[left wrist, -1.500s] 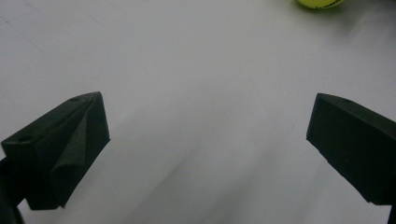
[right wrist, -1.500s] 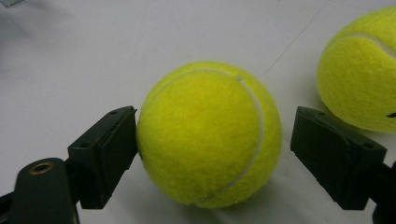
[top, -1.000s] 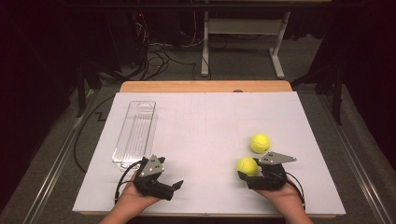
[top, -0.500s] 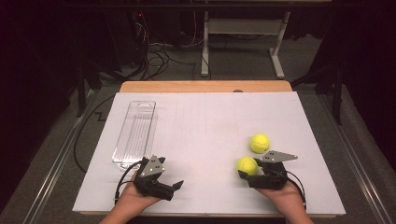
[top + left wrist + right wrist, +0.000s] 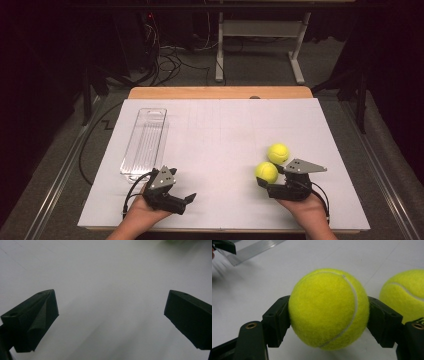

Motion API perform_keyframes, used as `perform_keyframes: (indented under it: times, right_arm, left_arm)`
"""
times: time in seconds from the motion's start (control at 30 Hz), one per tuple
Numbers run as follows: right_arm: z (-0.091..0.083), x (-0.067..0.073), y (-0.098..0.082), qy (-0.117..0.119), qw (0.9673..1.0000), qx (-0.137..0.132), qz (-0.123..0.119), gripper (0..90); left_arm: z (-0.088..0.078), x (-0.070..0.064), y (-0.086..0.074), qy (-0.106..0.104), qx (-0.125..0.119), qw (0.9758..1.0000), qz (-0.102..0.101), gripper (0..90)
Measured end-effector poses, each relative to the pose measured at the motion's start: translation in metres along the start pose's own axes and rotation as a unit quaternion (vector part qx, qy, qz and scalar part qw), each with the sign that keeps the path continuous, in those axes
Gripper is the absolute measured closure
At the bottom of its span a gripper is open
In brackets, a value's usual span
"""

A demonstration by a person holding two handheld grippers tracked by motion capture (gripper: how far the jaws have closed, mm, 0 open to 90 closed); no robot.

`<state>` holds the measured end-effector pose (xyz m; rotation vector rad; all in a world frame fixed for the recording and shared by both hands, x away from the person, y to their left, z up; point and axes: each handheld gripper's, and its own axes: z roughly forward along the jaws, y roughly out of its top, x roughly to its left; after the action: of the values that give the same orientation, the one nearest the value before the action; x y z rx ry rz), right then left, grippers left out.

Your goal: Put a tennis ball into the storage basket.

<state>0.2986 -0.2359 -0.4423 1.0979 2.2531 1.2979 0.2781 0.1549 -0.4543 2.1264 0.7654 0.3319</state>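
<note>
At the left of the white surface (image 5: 220,150) lies one clear plastic tray (image 5: 145,144), long and narrow, with its near end just beside the left gripper (image 5: 186,201). This gripper rests low on the surface in the person's left hand (image 5: 142,216), and its jaws stand wide apart with nothing between them; in the left gripper view there is only bare white sheet between the two black tips.

There are two yellow tennis balls, both at the right. The nearer tennis ball (image 5: 329,308) sits between the jaws of the right gripper (image 5: 266,176), which have just been closing and now press on both its sides. The second tennis ball (image 5: 278,153) lies on the surface just beside the first one, a little farther from the person.

Nothing stands on the open sheet between the tray and the balls.
</note>
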Motion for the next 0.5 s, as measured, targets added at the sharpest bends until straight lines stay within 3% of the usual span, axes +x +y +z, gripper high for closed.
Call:
perform_keyframes:
  times: [0.5]
  right_arm:
    - [0.012, 0.014, 0.029, 0.015, 0.9990, -0.034, -0.026, 27.3]
  left_arm:
    - [-0.001, 0.000, 0.000, -0.001, -0.001, 1.0000, 0.002, 0.3]
